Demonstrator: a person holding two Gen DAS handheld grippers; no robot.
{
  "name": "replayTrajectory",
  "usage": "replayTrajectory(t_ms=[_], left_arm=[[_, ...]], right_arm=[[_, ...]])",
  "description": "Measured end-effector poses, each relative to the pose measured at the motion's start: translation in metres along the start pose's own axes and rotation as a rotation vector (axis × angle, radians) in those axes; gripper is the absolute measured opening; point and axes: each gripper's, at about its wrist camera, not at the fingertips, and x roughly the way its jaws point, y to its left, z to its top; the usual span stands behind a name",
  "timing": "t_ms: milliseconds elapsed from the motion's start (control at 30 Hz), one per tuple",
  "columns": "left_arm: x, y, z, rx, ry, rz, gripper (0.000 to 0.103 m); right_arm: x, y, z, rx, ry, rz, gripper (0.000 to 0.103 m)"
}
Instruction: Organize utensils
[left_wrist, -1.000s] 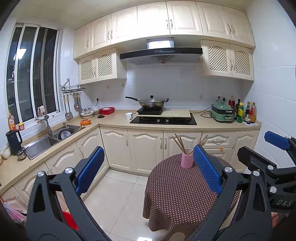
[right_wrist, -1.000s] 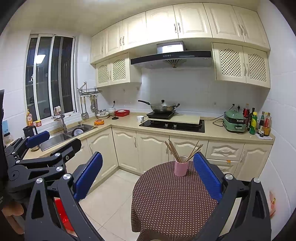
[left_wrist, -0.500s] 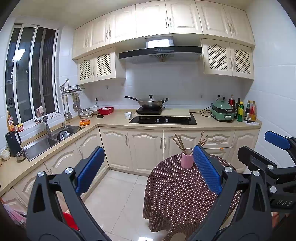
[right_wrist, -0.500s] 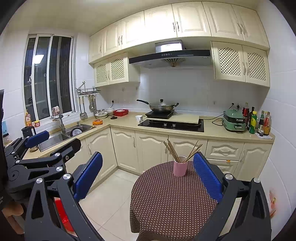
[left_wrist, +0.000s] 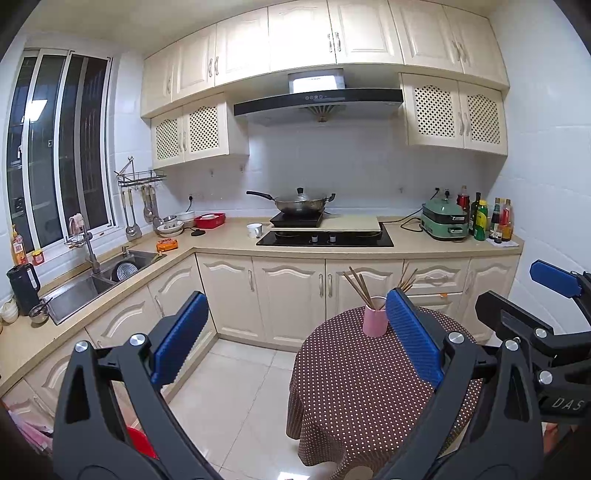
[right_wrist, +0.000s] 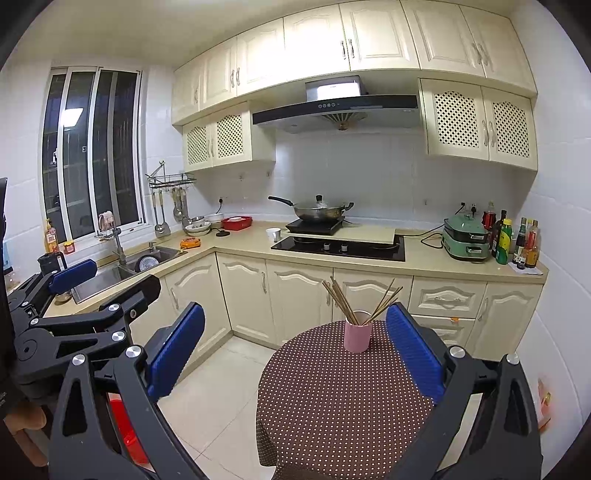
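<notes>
Pink, the cup (right_wrist: 357, 335) stands upright at the far side of the round, dotted surface (right_wrist: 332, 398), its wooden chopsticks (right_wrist: 341, 301) fanning upward, some leaning left and some right. Left gripper (left_wrist: 295, 339) and right gripper (right_wrist: 295, 347) hover spread wide and empty. White letters "DAS" (left_wrist: 564, 403) mark the right gripper's body.

A round worktop (right_wrist: 332, 406) under a brown cloth with white dots stands on the pale tiled floor (right_wrist: 221, 398), ahead of both tools. A pink cup (right_wrist: 357, 335) holding chopsticks (right_wrist: 341, 299) stands upright near its far edge, beyond the tools' tips.
</notes>
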Motion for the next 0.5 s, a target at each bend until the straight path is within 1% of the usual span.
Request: replayTrajectory(t_ms=[233,500], left_arm=[[0.017,0.005,-0.002,0.005,0.014,-0.002,0.095],[0.045,0.011,-0.004,0.006,0.052,-0.024,0.096]], right_arm=[[0.013,0.002,-0.001,0.006,0.016,-0.007,0.095],[0.034,0.006,-0.003,0.017,0.045,-0.024,0.095]])
